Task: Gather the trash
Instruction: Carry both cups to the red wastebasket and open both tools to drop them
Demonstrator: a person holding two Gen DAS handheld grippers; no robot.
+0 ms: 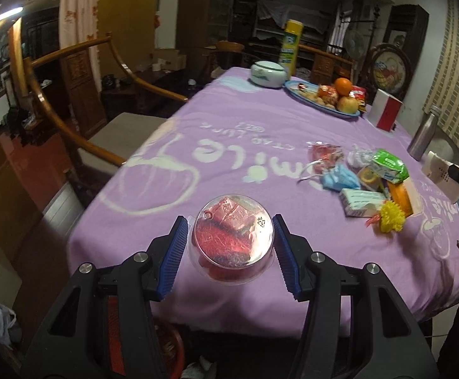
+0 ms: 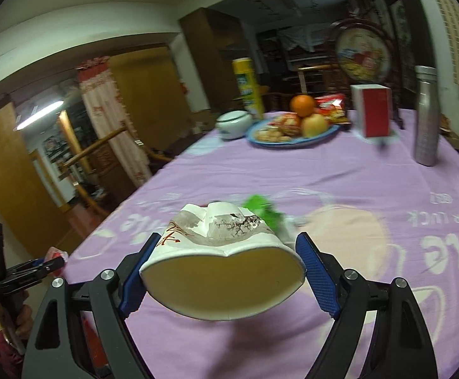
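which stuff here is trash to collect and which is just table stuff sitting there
Trash for the job:
- clear plastic cup held in the left gripper
- crushed paper cup held in the right gripper
- pile of wrappers, with a blue face mask

Just sitting there:
- fruit plate
- metal bottle
- yellow canister
- white lidded jar
- red and white box

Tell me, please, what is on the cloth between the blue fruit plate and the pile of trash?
Nothing: in the left wrist view, only bare purple tablecloth with white lettering lies between the fruit plate and the trash pile.
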